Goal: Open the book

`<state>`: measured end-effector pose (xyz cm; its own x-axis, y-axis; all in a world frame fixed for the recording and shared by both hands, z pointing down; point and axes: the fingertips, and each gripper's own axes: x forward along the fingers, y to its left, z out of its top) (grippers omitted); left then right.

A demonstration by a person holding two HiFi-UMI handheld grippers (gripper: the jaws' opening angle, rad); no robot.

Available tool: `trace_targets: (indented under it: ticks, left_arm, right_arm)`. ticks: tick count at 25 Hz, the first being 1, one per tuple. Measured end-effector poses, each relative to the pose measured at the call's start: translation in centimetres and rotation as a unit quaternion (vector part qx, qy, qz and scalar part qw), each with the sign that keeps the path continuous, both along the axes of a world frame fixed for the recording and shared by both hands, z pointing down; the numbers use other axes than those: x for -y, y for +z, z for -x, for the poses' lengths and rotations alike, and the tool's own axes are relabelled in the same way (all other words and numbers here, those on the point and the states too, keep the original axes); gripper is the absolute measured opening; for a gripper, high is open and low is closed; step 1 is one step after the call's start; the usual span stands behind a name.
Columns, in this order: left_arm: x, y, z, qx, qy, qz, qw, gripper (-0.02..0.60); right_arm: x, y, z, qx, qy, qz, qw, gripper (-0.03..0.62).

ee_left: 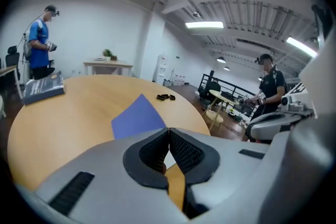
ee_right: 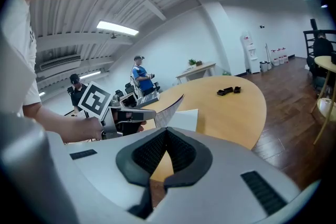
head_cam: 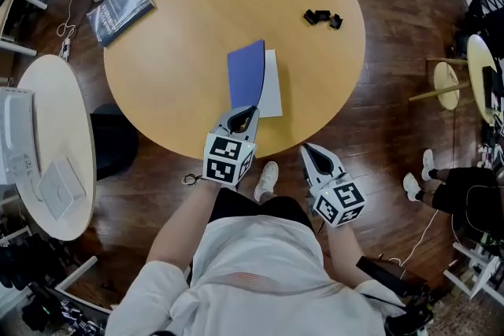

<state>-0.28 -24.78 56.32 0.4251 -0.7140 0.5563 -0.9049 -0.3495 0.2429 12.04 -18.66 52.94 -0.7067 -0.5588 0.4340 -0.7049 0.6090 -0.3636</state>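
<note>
**Right gripper (head_cam: 309, 149) resting, left gripper (head_cam: 246, 114) pinching the blue cover (head_cam: 246, 73)**

Low and right in the picture, the right gripper is off the round table (head_cam: 181, 20), with its jaws pressed together on nothing. The left one nips the cover's near edge. I think it should swing the cover over in a slow curve, not tug, so the book (head_cam: 270, 86) does not slide. The book lies mid-frame by the table's near edge. It looks thin, with its cover tilted up and a white page showing.

Round table (head_cam: 197, 4) bears small black pieces (head_cam: 323, 17); dark book (head_cam: 120, 9) lies far-left.
</note>
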Motion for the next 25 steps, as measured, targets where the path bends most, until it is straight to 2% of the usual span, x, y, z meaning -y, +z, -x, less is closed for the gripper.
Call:
trace_targets:
  ticks: [4,7,12,16,19,25]
  left_arm:
    - [-1.2,-1.2,4.6,-0.037,-0.074,-0.019,0.9964,0.015]
    - [-2.4,-1.5,7.8,-0.047,-0.124,-0.021,0.9909,0.015]
    - [-4.6,-0.7,11.9,-0.033,-0.167,-0.017,0.9853,0.015]
    - [-6.2,2.0,15.2,-0.012,-0.203,0.003,0.9790,0.015]
    - [-7.0,4.7,17.3,0.009,-0.215,0.021,0.9764,0.017]
    - [-8.1,9.9,19.5,0.044,-0.200,0.072,0.9761,0.021]
  right_arm:
    - [0.3,-0.6,3.3,0.004,-0.036,-0.010,0.999,-0.003]
    - [0.1,-0.8,5.4,0.004,-0.065,-0.013,0.998,-0.003]
    - [-0.6,-0.9,8.2,0.002,-0.096,-0.011,0.995,-0.003]
    - [-1.3,-0.2,9.8,-0.005,-0.109,-0.006,0.994,-0.003]
    - [-1.6,0.2,10.7,-0.011,-0.113,-0.003,0.993,-0.003]
    - [-2.1,1.2,11.1,-0.025,-0.106,0.008,0.994,-0.003]
